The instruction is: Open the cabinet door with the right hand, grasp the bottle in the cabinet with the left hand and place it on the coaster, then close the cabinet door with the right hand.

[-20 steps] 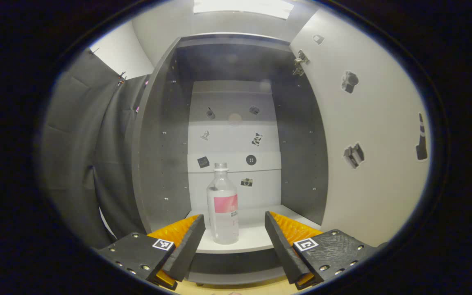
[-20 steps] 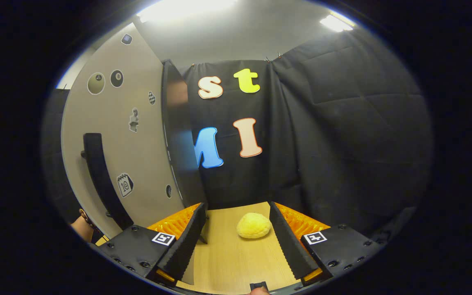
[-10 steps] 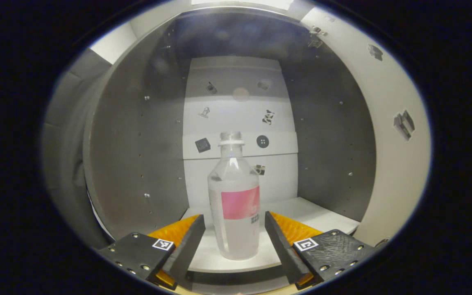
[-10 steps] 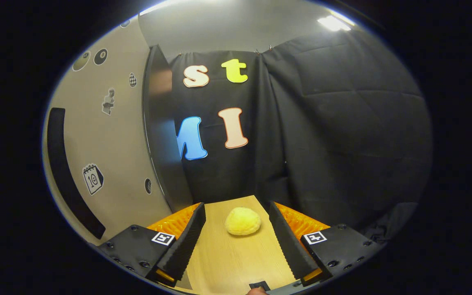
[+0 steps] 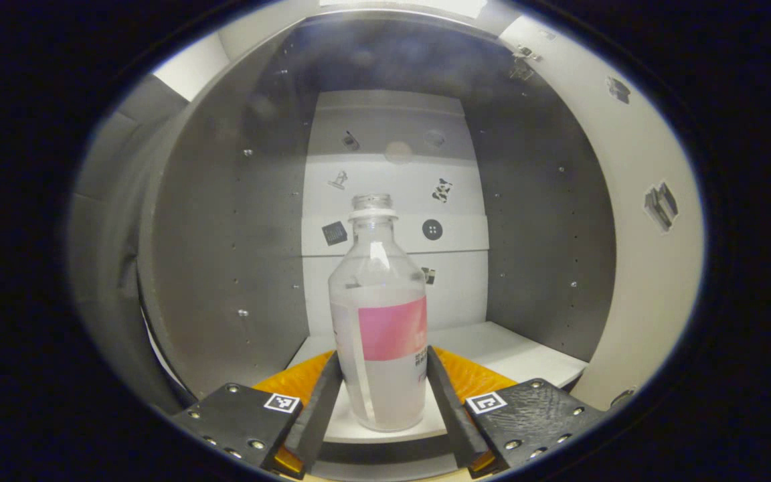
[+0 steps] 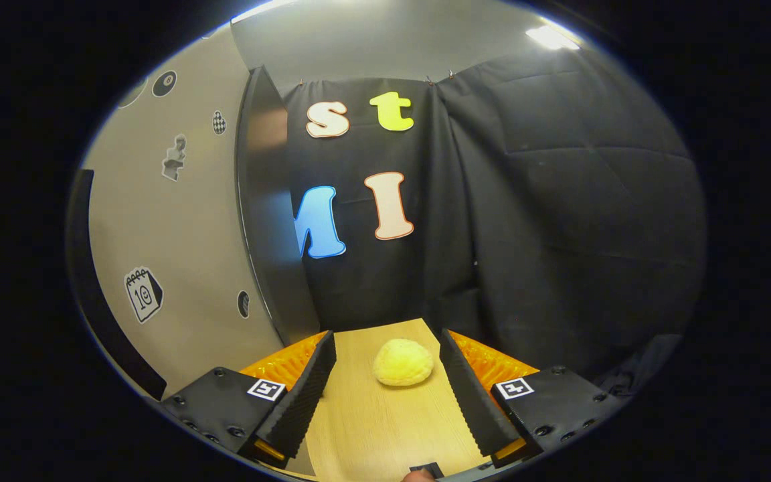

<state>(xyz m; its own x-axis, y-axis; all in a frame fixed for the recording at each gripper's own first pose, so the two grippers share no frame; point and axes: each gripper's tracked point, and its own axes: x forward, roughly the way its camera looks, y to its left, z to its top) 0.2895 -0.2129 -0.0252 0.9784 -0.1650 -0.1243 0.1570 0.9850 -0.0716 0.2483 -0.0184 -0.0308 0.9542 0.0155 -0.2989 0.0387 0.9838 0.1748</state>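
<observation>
The bottle (image 5: 379, 321) stood upright between the two fingers of the left gripper (image 5: 381, 395), on the white shelf (image 5: 499, 348) at the bottom of the cabinet (image 5: 225, 221). Both fingers lay against the lower sides of the bottle, one on each side, just below its pink label (image 5: 392, 328); the left gripper was clamped on it. The base of the bottle rested on the shelf near the front edge. The bottle was clear, with an open neck at the top. Behind it, the pale back panel (image 5: 392, 181) of the cabinet carried several small stickers. Dark grey side walls stood to either side, and the open cabinet door (image 5: 633, 221) extended along the right edge of the left gripper view, with more stickers on its inner face.

In the right gripper view, the fingers of the right gripper (image 6: 386, 388) stood well apart and held nothing. Beyond them, on the wooden table (image 6: 372, 428), a yellow round object (image 6: 403, 362) lay between the finger lines without touching either finger. To the left stood the outer face of the cabinet door (image 6: 178, 227), with a dark handle (image 6: 91, 281) running along its far edge. A black cloth (image 6: 559, 201) hung behind the table.
</observation>
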